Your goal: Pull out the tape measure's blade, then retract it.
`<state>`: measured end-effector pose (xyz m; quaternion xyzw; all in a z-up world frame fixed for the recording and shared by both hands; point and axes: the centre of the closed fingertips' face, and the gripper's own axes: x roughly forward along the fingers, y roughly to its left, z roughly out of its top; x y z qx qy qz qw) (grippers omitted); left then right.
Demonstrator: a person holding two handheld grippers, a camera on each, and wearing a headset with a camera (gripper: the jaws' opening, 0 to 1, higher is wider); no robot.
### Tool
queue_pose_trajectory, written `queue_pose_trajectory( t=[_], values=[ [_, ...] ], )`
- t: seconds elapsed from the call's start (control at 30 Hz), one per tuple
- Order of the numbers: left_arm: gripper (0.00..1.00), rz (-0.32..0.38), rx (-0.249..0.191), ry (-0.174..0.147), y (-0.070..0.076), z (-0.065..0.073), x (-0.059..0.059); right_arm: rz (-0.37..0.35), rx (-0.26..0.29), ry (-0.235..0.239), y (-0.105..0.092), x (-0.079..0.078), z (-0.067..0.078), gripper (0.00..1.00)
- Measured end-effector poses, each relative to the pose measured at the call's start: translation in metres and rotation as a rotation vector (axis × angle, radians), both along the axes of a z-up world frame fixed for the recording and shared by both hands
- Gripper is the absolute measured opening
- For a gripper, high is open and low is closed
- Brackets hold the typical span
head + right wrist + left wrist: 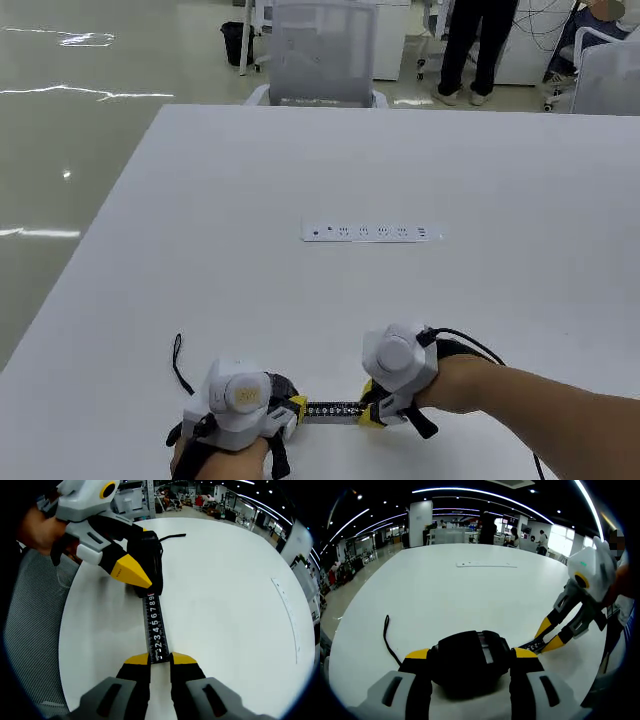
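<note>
At the bottom edge of the head view, the left gripper pinches the black case of the tape measure from both sides. In its own view the yellow jaw tips press against the case's flanks, and the case sits low on the white counter. The case's thin black strap trails off toward the left.

To the right of it in the frame, the right gripper is pressed together on the free end of the blade. Its two yellow tips meet over the hook end, at the lower middle of its own view. From there the blade runs straight up the frame to the mouth of the case, lying flat just above the counter.

The task looks to be early in its first half. A short stretch of blade is out, bridging the small gap between the two grippers, which sit near each other. Judging by that, most of the pull is left to do, and the whole retraction after it.

A white power strip lies in the middle of the counter, well apart from the work.
</note>
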<state>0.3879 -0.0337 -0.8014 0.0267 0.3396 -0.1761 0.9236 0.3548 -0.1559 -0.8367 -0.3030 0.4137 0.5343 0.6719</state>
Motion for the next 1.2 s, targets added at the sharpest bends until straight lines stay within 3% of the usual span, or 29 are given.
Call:
queue_pose_trajectory(
  t=[1.2],
  values=[
    [0.59, 0.001, -0.009, -0.006, 0.000, 0.000, 0.000, 0.027, 0.016, -0.006, 0.021, 0.004, -0.001, 0.14]
  ],
)
